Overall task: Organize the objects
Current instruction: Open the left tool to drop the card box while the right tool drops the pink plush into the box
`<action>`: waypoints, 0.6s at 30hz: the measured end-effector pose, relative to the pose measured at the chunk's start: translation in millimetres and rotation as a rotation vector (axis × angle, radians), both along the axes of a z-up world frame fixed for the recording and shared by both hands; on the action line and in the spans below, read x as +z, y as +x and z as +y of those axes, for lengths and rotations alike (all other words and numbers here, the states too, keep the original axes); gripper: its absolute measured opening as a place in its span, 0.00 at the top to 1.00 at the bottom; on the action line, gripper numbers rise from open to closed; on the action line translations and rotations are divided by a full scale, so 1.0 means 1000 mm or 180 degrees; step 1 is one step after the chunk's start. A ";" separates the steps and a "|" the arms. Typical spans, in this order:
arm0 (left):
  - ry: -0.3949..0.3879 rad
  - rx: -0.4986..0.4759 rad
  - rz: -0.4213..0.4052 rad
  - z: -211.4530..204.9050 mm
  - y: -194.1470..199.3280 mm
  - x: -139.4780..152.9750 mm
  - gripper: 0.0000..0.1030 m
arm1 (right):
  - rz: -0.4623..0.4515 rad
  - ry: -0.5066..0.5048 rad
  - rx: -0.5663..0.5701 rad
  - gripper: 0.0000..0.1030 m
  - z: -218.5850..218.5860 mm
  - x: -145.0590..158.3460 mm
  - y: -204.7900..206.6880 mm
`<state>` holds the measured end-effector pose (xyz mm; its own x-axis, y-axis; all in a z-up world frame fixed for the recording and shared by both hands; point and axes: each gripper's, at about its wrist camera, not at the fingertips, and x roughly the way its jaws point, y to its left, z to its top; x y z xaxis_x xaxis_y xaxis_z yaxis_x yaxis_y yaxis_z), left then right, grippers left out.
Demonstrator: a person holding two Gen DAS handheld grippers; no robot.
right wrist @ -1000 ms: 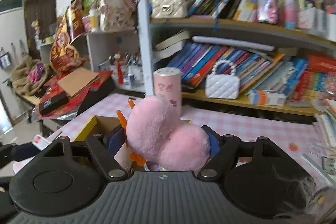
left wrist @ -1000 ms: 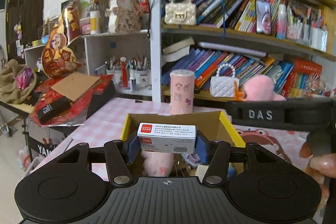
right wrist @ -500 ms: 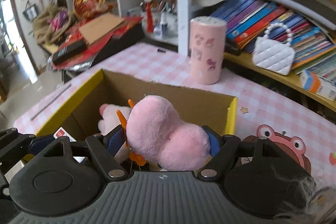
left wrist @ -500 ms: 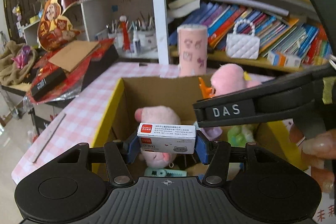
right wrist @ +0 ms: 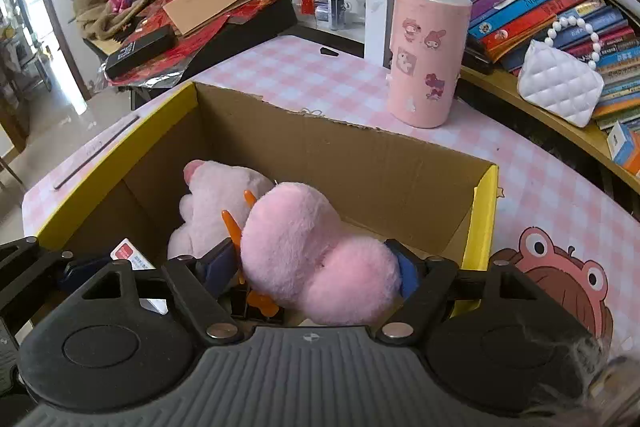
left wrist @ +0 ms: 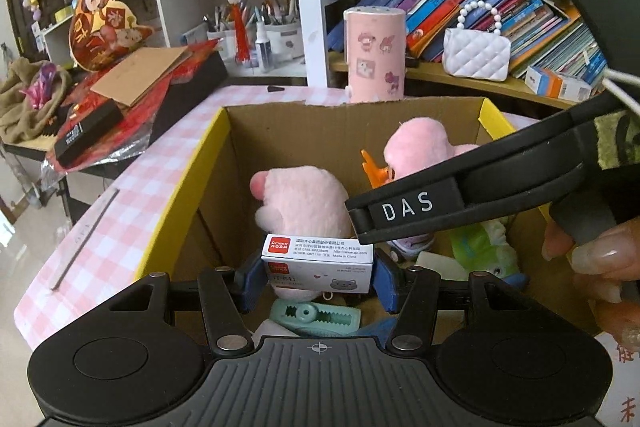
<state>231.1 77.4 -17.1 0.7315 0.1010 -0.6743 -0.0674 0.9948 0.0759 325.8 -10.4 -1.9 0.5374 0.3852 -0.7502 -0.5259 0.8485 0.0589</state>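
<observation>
Over the cardboard box (right wrist: 360, 163) at frame centre, left gripper (left wrist: 318, 277) clamps a staple box (left wrist: 318, 263), right gripper (right wrist: 316, 271) squeezes a pink plush (right wrist: 312, 259), both poised for dropping in

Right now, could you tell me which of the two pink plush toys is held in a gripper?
The pink plush with orange feet, clamped in the right gripper above the cardboard box. The paler plush lies loose inside.
</observation>
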 end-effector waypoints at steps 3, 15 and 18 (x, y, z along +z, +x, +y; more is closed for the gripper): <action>-0.0009 0.0001 0.0008 -0.001 0.000 -0.002 0.42 | 0.0030 -0.0006 0.0030 0.21 0.001 -0.001 0.001; -0.0052 -0.0118 -0.0528 0.001 -0.041 0.043 0.07 | -0.0664 0.0408 -0.0458 0.11 -0.037 0.054 -0.048; -0.0109 -0.0076 -0.0667 0.007 -0.058 0.055 0.03 | -0.0894 0.0486 -0.0686 0.11 -0.055 0.070 -0.076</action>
<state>173.6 84.9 38.4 0.8580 0.0616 -0.5100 -0.0545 0.9981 0.0289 249.6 -65.4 68.0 0.7947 0.3369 -0.5050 -0.3499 0.9340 0.0724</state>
